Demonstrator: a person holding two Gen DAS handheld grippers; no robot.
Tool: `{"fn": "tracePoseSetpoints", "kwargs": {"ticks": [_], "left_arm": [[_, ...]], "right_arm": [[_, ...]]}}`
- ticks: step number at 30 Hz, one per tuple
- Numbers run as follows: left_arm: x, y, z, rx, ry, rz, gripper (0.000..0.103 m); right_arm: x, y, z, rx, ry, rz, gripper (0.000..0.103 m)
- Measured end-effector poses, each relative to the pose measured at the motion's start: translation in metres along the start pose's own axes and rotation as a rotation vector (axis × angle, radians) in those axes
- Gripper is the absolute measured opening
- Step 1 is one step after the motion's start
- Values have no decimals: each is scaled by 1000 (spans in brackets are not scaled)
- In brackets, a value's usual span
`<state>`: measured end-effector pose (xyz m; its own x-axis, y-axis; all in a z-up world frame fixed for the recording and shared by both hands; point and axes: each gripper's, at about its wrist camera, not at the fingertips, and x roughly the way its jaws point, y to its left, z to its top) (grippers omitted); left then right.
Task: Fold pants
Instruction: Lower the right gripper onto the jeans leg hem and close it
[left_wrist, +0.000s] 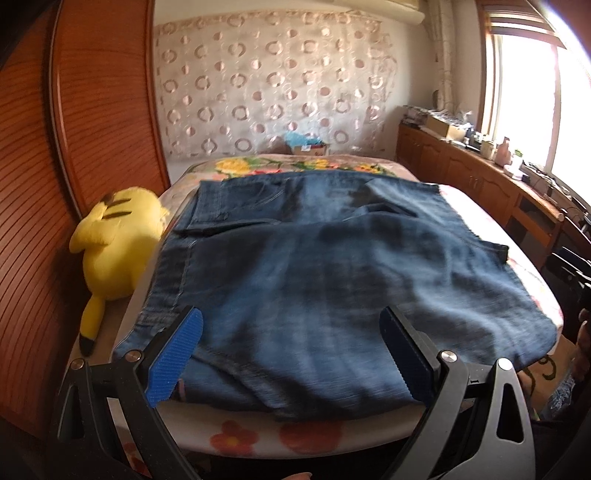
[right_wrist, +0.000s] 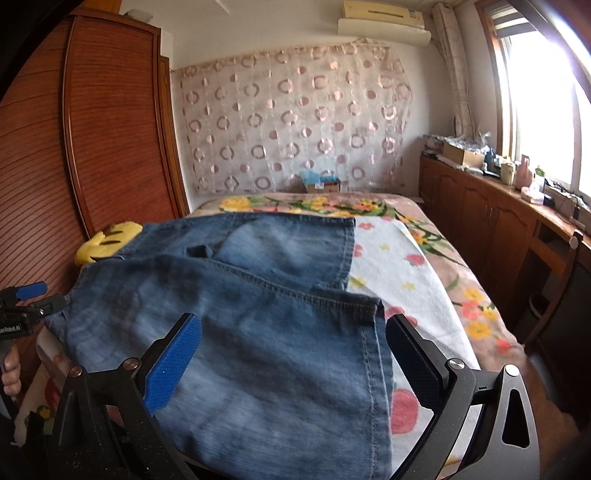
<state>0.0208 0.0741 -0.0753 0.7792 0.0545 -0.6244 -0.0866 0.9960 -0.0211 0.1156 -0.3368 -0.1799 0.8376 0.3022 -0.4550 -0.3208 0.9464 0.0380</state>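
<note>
Denim pants (left_wrist: 332, 258) folded on bed (left_wrist: 258, 439); left gripper (left_wrist: 291, 354), right gripper (right_wrist: 293, 358) wide, empty

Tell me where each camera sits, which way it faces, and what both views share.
Left wrist: sits on the left gripper, jaws open, facing along the bed over the jeans; a hand shows at the right edge.
Right wrist: sits on the right gripper, jaws open, over the jeans' right edge; the left gripper and its hand show at left.
Shared: jeans, yellow plush toy, patterned curtain, window.
</note>
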Motion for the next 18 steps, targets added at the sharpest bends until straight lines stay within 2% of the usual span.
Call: {"fn": "tracePoseSetpoints", "kwargs": {"ticks": [10, 18], "left_arm": [[16, 54, -18, -64, 64, 69, 93], [22, 97, -29, -121, 100, 133, 81]], "right_arm": [[-5, -13, 0, 1, 111, -35, 96], [-22, -12, 8, -5, 167, -43, 94]]}}
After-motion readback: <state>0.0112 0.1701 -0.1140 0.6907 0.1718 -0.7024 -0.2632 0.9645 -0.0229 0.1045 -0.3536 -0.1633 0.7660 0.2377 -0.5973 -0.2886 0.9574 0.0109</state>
